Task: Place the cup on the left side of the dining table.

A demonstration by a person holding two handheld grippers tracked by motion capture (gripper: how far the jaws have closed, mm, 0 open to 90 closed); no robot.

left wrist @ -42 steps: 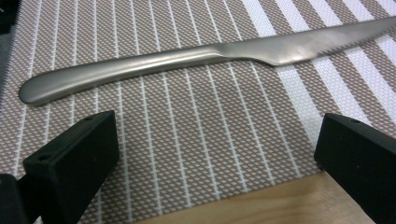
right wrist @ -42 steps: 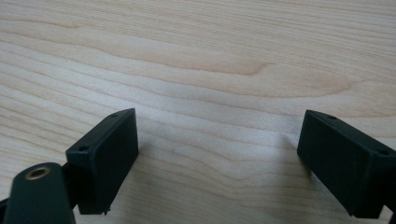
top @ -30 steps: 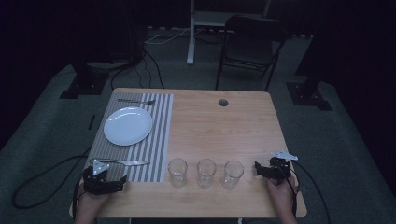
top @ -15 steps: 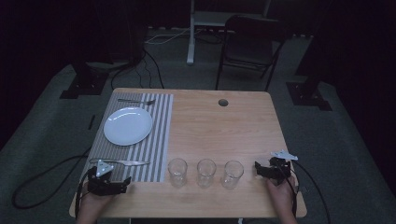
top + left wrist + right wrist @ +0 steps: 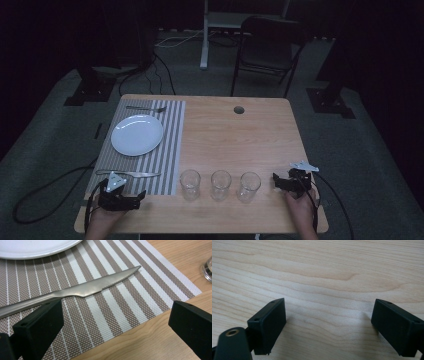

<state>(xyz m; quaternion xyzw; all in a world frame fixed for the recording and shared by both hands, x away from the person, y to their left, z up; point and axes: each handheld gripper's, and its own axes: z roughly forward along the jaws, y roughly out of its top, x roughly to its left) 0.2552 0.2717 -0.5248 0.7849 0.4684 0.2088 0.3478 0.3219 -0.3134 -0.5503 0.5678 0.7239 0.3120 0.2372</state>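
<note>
A steel knife (image 5: 87, 288) lies across the striped placemat (image 5: 130, 302), just beyond my left gripper (image 5: 117, 320), which is open with nothing between its jaws. In the high view that knife (image 5: 129, 174) rests near the mat's front edge, and the left gripper (image 5: 131, 196) sits at the table's front left. Three clear glasses (image 5: 190, 184) (image 5: 220, 184) (image 5: 249, 186) stand in a row along the front. To their right my right gripper (image 5: 278, 181) rests on the table. It is open over bare wood (image 5: 329, 277), its jaws (image 5: 329, 315) empty.
A white plate (image 5: 137, 135) sits on the placemat (image 5: 170, 150), with a fork (image 5: 145, 108) behind it. The tabletop has a round cable hole (image 5: 238, 109) at the back. A dark chair (image 5: 267, 50) stands beyond the table. One glass base (image 5: 207, 267) shows at the right edge.
My left gripper has crept slightly toward the table's front edge. The right gripper and all tableware are unmoved.
</note>
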